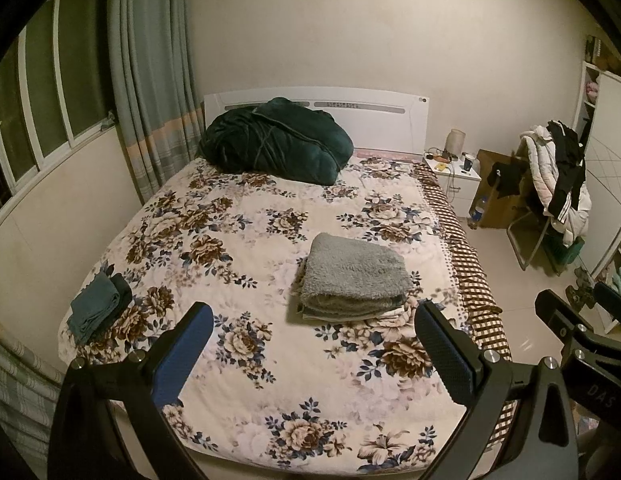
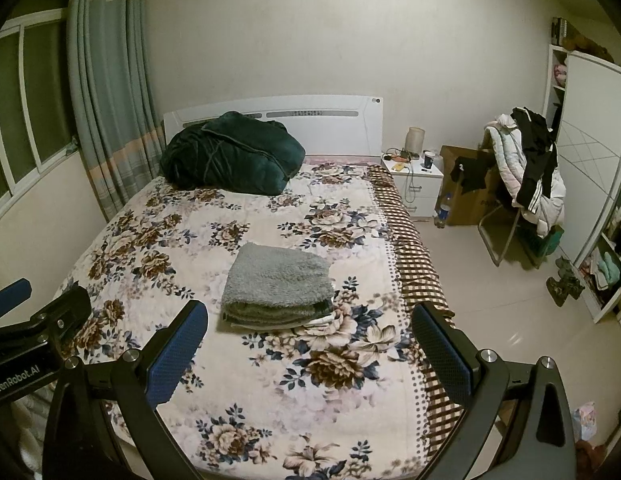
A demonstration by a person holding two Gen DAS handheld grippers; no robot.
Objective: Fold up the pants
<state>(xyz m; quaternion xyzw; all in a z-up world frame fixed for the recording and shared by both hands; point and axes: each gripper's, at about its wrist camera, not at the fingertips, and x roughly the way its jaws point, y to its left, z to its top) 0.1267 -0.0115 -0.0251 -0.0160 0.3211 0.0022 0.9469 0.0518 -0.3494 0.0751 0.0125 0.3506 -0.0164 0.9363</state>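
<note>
Left gripper (image 1: 314,356): black frame, blue textured pads, jaws spread wide, nothing between them. Held above the foot of the bed, aimed toward the headboard.

Right gripper (image 2: 310,354): same build, jaws likewise wide apart and empty. It sits just beside the left one; each unit's body shows at the edge of the other's view.

Grey fleecy pants (image 1: 350,276): folded into a thick rectangular stack, lying on the bed's right half, beyond both sets of fingers and touched by neither. Pale layers peek out at the near lower corner; whether these belong to the same garment cannot be told.

Cream bedspread with brown and blue flowers (image 1: 238,236): flat, supports the stack.

Small teal folded cloth (image 1: 96,312): near the bed's left edge, well apart from the stack.

Dark green bundled quilt (image 1: 274,140): against the white headboard, far side.

Judgement: the fold looks complete or nearly so. If a finishing touch is wanted, bring both grippers in low from the near side, keep the jaws parted, and square the protruding corner with a light press rather than a pinch, since fleece drags and a grab could pull the layers askew.
</note>
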